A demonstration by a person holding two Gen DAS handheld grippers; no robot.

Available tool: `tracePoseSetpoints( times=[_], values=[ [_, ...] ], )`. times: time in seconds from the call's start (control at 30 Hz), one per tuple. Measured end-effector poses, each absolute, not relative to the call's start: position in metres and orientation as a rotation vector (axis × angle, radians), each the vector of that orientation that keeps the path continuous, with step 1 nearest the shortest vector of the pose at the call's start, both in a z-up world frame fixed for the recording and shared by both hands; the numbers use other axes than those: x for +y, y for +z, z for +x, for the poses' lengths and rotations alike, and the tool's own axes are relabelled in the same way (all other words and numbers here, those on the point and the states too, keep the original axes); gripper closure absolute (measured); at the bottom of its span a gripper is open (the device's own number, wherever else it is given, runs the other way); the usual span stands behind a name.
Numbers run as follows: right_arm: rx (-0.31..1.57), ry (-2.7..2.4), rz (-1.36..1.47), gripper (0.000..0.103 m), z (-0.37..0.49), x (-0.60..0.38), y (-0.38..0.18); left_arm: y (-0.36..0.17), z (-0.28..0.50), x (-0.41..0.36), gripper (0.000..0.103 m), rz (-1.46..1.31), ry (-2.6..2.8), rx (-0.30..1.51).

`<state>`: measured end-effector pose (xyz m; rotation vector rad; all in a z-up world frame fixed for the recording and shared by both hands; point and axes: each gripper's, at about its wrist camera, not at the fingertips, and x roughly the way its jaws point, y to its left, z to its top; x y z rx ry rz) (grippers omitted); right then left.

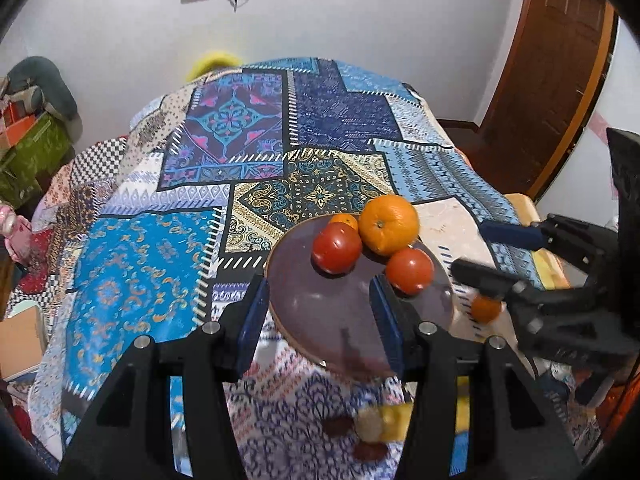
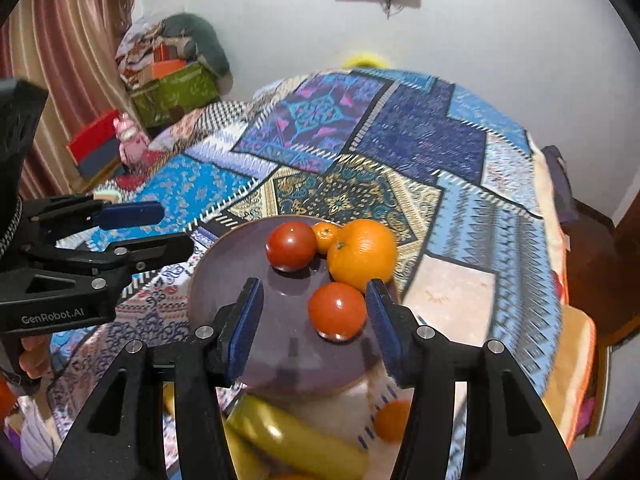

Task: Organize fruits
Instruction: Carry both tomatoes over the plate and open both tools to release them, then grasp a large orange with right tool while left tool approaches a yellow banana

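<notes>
Up front in the left wrist view, the left hand-held gripper [image 1: 322, 308] hangs spread wide and empty over the near rim of a purple plate [image 1: 312, 320] on the patterned table [image 1: 152, 272]. On the plate sit a large orange [image 1: 388, 224], a small orange [image 1: 345, 221] and two tomatoes [image 1: 337, 247], touching in a cluster. Another small orange [image 1: 485, 309] lies off the plate beside the right hand-held gripper [image 1: 480, 250].

Seen from the right wrist, the right hand-held gripper [image 2: 314, 304] is released too, the near tomato [image 2: 338, 311] between its fingers. Bananas [image 2: 292, 436] lie below the plate.

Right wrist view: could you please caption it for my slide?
Open right gripper above plate holding tomatoes and oranges.
</notes>
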<state>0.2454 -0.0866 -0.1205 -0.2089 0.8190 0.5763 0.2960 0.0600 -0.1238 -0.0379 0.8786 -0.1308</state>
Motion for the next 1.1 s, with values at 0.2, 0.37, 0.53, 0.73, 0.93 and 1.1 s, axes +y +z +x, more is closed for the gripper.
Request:
tracePoseSetpoints(
  times=[0.2, 0.37, 0.53, 0.73, 0.93, 1.1],
  values=[
    [0.756, 0.529, -0.197, 0.048, 0.212, -0.116, -0.104, -0.116, 0.258, 0.055, 0.044, -0.046, -0.135, 0.879],
    [0.744, 0.495, -0.189, 0.045, 0.185, -0.137, -0.105, -0.124, 0.233, 0.045, 0.043, -0.053, -0.143, 0.913],
    [0.768, 0.487, -0.173, 0.043, 0.164, -0.153, -0.120, -0.139, 0.207, 0.030, 0.041, -0.044, -0.141, 0.946],
    [0.822, 0.491, -0.139, 0.040, 0.145, -0.165, -0.144, -0.161, 0.187, 0.013, 0.041, -0.078, -0.154, 1.000],
    [0.890, 0.520, -0.129, 0.040, 0.135, -0.160, -0.173, -0.177, 0.174, 0.001, 0.041, -0.086, -0.150, 1.027],
    [0.923, 0.541, -0.124, 0.039, 0.137, -0.153, -0.188, -0.184, 0.175, 0.000, 0.041, -0.129, -0.146, 1.041]
  ],
)
